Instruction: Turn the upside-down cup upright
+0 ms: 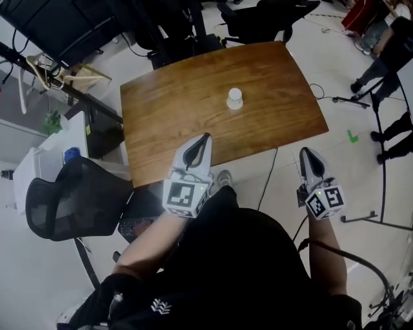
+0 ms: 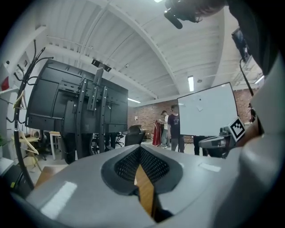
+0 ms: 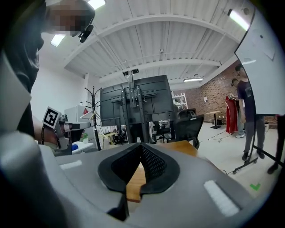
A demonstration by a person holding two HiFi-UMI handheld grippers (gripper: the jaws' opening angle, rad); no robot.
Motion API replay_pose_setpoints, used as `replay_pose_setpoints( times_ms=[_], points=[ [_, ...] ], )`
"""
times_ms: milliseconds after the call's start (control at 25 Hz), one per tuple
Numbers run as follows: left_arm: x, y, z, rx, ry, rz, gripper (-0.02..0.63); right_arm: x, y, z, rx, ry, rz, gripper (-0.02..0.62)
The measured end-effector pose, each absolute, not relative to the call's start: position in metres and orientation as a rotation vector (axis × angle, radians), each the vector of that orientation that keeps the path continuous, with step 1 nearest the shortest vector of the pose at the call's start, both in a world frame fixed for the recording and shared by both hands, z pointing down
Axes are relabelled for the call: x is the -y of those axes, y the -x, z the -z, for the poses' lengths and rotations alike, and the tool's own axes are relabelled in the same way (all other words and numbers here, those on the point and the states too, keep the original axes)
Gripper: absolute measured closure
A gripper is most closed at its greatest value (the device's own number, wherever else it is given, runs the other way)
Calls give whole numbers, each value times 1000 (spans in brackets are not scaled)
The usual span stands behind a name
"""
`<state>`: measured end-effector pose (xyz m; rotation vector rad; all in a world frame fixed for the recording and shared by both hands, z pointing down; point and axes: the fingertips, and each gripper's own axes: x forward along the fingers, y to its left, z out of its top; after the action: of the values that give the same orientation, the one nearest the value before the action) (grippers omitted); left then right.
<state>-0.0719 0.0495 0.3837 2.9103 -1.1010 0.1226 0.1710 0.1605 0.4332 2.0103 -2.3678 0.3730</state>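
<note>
A small white cup (image 1: 235,98) stands upside down near the middle of the brown wooden table (image 1: 174,109). My left gripper (image 1: 206,136) hovers over the table's near edge, its tip pointing toward the cup and well short of it. Its jaws are shut with nothing between them. My right gripper (image 1: 302,151) is off the table, beyond its near right corner, and is also shut and empty. In the left gripper view the left gripper (image 2: 140,148) shows only a sliver of wood below its closed tip. The right gripper (image 3: 141,144) looks along the tabletop. Neither gripper view shows the cup.
A black mesh office chair (image 1: 74,196) stands at the table's near left corner. More black chairs (image 1: 261,19) and a stand with black screens (image 3: 136,107) are at the far end. People (image 2: 173,127) stand by a whiteboard (image 2: 207,111) to the right. Cables lie on the floor.
</note>
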Motion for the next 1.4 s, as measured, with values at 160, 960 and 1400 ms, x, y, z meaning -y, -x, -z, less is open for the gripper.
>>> replay_pose_setpoints(
  times_ms=[160, 960, 1400],
  points=[
    [9, 72, -387, 1098, -2904, -137, 606, -91, -163, -438, 2359, -1955, -411, 594],
    [102, 66, -397, 1217, -2783, -232, 606, 92, -136, -536, 2302, -1483, -672, 592],
    [137, 68, -432, 1392, -2633, -319, 606, 123, -115, -584, 2263, -1293, -718, 503]
  ],
)
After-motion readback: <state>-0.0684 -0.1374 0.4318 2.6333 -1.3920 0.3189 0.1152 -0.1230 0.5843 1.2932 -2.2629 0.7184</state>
